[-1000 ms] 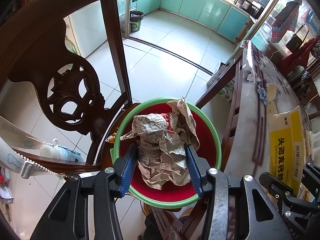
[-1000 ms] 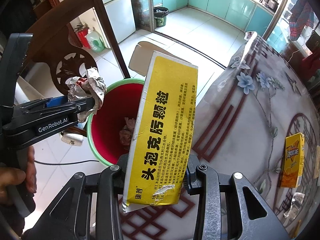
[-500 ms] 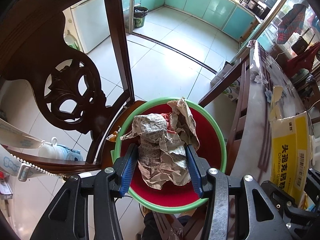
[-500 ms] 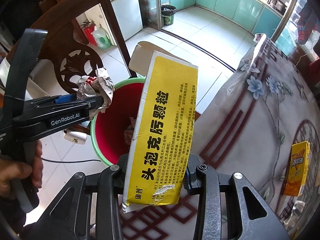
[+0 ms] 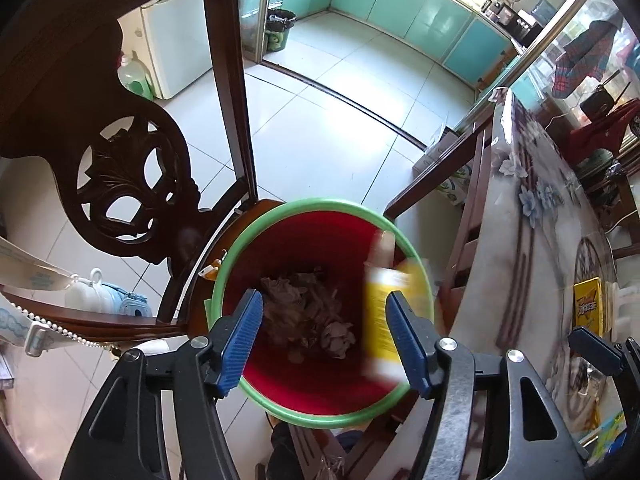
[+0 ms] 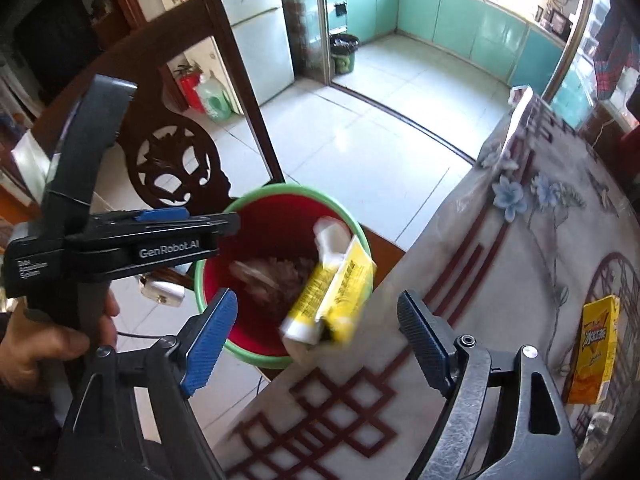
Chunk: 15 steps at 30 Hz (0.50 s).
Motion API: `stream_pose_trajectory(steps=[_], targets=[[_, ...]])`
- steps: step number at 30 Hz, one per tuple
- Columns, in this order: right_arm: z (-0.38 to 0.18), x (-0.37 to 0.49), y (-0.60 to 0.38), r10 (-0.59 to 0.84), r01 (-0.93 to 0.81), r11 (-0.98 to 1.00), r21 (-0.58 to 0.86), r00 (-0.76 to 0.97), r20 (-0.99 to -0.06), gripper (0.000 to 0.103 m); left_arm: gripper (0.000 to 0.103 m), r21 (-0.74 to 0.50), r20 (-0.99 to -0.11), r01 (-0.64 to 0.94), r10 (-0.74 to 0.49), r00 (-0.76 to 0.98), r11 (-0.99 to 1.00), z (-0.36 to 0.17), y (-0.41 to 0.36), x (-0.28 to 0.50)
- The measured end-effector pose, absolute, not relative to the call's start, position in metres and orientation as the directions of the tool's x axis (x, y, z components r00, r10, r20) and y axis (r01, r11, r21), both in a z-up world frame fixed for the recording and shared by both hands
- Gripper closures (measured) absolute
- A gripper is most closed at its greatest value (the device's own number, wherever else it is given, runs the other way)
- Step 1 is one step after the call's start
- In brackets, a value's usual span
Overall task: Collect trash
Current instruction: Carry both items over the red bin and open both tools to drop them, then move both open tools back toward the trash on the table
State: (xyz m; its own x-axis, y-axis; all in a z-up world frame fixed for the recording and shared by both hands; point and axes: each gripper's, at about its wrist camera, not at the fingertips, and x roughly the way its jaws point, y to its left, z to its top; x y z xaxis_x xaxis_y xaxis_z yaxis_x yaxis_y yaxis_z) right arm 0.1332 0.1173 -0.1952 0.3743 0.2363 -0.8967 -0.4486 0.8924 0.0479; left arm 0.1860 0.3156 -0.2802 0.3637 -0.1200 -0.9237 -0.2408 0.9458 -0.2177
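Observation:
A red bin with a green rim (image 5: 256, 236) (image 6: 352, 224) stands beside the table. Crumpled paper (image 5: 308, 316) (image 6: 280, 276) lies inside it. A yellow and white box (image 5: 382, 312) (image 6: 334, 292), blurred, is falling into the bin at its table side. My left gripper (image 5: 324, 336) is open and empty above the bin; it also shows from the side in the right wrist view (image 6: 168, 236). My right gripper (image 6: 316, 340) is open and empty above the table edge, next to the bin.
A dark carved wooden chair (image 5: 132, 184) (image 6: 172, 164) stands left of the bin. The flowered table (image 6: 500, 280) (image 5: 520, 240) is to the right, with an orange carton (image 6: 596, 352) (image 5: 588, 308) on it. Tiled floor (image 5: 320, 112) lies beyond.
Both grippers have opened. The crumpled paper dropped from the left gripper into the bin. The yellow box left the right gripper and is falling into the bin.

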Motion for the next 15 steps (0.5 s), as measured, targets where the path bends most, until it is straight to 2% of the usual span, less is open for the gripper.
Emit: stream_pose_trajectory(steps=[15], targets=[[-0.179, 0.113, 0.079, 0.217, -0.379, 0.924, 0.049, 0.413, -0.884, 0.021, 0.04, -0.212, -0.902, -0.191, -0.117, 0.416, 0.958, -0.251, 0.279, 0.161]])
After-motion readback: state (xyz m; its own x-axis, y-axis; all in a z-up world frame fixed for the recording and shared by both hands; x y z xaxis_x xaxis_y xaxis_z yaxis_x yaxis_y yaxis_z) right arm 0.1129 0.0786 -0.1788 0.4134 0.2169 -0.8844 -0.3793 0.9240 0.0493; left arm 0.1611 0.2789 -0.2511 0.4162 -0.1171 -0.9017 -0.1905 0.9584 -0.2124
